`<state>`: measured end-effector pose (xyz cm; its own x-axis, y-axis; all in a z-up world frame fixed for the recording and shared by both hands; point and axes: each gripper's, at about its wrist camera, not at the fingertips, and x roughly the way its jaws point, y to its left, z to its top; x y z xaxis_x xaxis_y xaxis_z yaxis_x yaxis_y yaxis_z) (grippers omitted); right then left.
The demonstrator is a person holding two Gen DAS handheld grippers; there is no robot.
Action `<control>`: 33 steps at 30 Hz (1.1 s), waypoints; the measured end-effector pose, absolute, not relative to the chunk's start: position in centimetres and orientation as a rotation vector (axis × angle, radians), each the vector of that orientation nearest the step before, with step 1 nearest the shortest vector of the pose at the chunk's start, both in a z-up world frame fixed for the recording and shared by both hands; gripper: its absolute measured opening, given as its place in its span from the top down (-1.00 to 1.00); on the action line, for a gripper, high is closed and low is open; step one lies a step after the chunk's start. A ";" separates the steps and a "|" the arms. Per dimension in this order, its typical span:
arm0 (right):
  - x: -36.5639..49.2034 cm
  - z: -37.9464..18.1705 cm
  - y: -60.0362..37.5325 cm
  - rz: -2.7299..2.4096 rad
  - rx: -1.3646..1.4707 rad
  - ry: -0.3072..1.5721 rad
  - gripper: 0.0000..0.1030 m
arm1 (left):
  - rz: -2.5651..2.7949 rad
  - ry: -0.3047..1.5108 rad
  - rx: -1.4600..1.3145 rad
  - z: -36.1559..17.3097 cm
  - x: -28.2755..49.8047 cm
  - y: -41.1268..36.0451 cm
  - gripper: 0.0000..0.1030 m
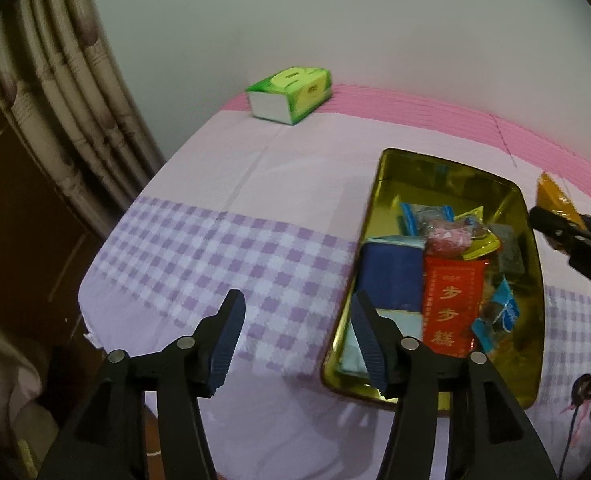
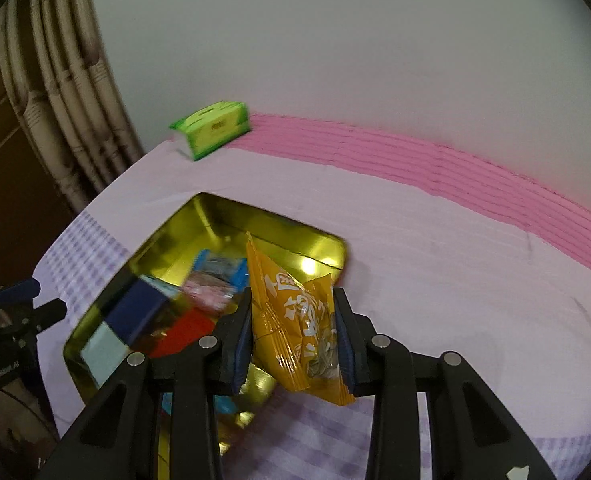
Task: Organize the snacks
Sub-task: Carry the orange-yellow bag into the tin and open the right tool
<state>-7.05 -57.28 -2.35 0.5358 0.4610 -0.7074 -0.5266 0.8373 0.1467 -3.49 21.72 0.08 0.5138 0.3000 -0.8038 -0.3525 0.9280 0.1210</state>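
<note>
A gold tin [image 1: 447, 164] lies on the checked cloth and holds several snacks: a red packet [image 1: 451, 304], a dark blue box [image 1: 391, 276] and a pink sweet [image 1: 447, 238]. My left gripper [image 1: 297, 304] is open and empty, hovering beside the tin's left rim with one finger over the tin's near corner. My right gripper [image 2: 294, 300] is shut on an orange snack packet [image 2: 295, 320], held upright above the near right part of the tin [image 2: 279, 236]. In the left wrist view the right gripper [image 1: 547, 228] and its orange packet [image 1: 555, 196] show at the right edge.
A green tissue pack [image 1: 291, 94] stands at the table's far left corner, against the wall. A patterned curtain [image 1: 55, 92] hangs left of the table. The lilac checked cloth [image 1: 215, 248] ends at the table's left edge. The left gripper [image 2: 49, 298] shows at the left of the right wrist view.
</note>
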 end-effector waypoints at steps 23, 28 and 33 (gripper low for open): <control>-6.8 -4.6 -51.7 0.583 -0.177 0.865 0.11 | 0.376 0.973 -0.046 -0.1 -4.4 21.7 -0.09; -8.1 -3.4 -52.5 0.586 -0.158 0.845 -0.20 | 0.361 0.975 -0.025 0.1 -4.5 21.1 -0.09; -10.7 -2.5 -54.2 0.572 -0.111 0.861 -0.50 | 0.345 0.983 0.001 0.1 -4.6 20.2 -0.09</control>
